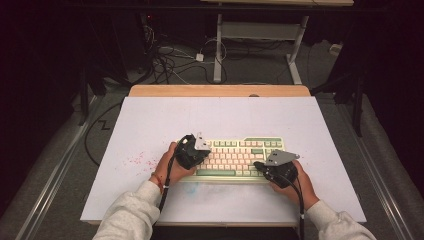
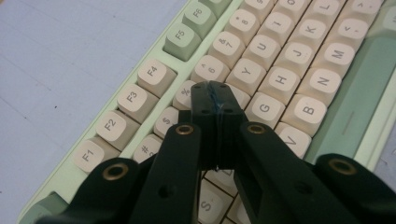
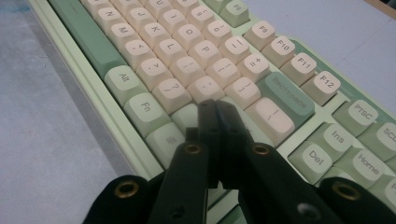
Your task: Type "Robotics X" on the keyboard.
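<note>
A white sheet point(image 1: 150, 125) covers a wood-edged table point(image 1: 220, 90), with dark floor and tangled cables point(image 1: 170, 60) beyond its far edge. Near the sheet's front edge lies the keyboard point(image 1: 240, 155), a pale green case with rounded cream and green keycaps. At the keyboard's left end the left gripper point(image 2: 217, 100) has its jaws pressed together, empty, tips over the number row. At the right end the right gripper point(image 3: 217, 112) is likewise closed on nothing, beside Backspace point(image 3: 285, 95).
</note>
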Demonstrator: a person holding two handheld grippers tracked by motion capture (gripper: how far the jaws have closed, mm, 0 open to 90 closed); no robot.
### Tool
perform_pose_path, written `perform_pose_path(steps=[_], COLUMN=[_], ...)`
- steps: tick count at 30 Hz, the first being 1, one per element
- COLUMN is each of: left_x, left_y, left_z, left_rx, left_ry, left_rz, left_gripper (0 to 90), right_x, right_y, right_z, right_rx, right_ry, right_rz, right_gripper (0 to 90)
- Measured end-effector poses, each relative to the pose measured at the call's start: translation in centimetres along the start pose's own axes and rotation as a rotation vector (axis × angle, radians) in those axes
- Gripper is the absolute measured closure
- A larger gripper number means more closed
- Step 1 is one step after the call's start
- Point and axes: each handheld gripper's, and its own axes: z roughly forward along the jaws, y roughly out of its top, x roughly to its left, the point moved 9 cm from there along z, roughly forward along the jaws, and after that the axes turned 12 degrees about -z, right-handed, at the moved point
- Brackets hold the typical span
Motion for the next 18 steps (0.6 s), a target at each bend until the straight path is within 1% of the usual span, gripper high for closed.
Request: perform_pose_path(steps=[2,3,5,6,7,9,10,11,12,15,16,17,18], left_x=[0.0,0.0,-0.1,-0.1,-0.1,-0.1,-0.1,-0.1,-0.1,0.0,0.1,0.2,0.2], left_y=[-0.1,-0.1,0.0,0.2,0.2,0.5,0.7,0.8,0.8,0.9,0.8,0.8,0.8], left_z=[0.1,0.1,0.1,-0.3,-0.3,-0.9,-1.2,-1.9,-1.9,-2.8,-3.0,-3.5,-3.5], left_rx=[0.007,0.005,0.003,-0.019,-0.019,-0.039,-0.052,-0.07,-0.07,-0.099,-0.105,-0.122,-0.122], left_ry=[0.007,0.002,0.006,0.01,0.01,0.014,0.021,0.027,0.027,0.036,0.04,0.052,0.052], left_rz=[0.004,0.001,0.006,0.01,0.01,0.019,0.02,0.025,0.025,0.031,0.032,0.034,0.034], left_gripper=[87.4,87.4,86.4,86.2,86.3,86.2,85.9,85.4,84.7,83.8,80.7,79.4,77.6], right_x=[0.0,0.0,0.0,0.0,0.0,0.0,-0.2,-0.3,-0.4,-0.5,-0.5,-0.6,-0.6], right_y=[0.0,0.0,0.0,0.1,0.1,0.2,0.6,0.8,1.0,1.3,1.4,1.3,1.3], right_z=[0.0,0.0,0.0,0.0,-0.1,-0.2,-0.7,-1.1,-1.3,-1.8,-2.0,-2.1,-2.1], right_rx=[0.0,-0.001,0.004,0.003,0.007,0.009,-0.018,-0.031,-0.04,-0.048,-0.053,-0.054,-0.054], right_ry=[0.0,-0.001,0.0,-0.001,-0.003,-0.006,-0.017,-0.021,-0.026,-0.032,-0.036,-0.036,-0.036], right_rz=[0.0,-0.002,0.0,-0.004,-0.011,-0.02,-0.015,-0.012,-0.007,-0.02,-0.013,-0.012,-0.012], right_gripper=[90.0,90.0,90.0,90.0,90.0,90.0,90.0,90.0,90.0,90.0,90.0,90.0,90.0])
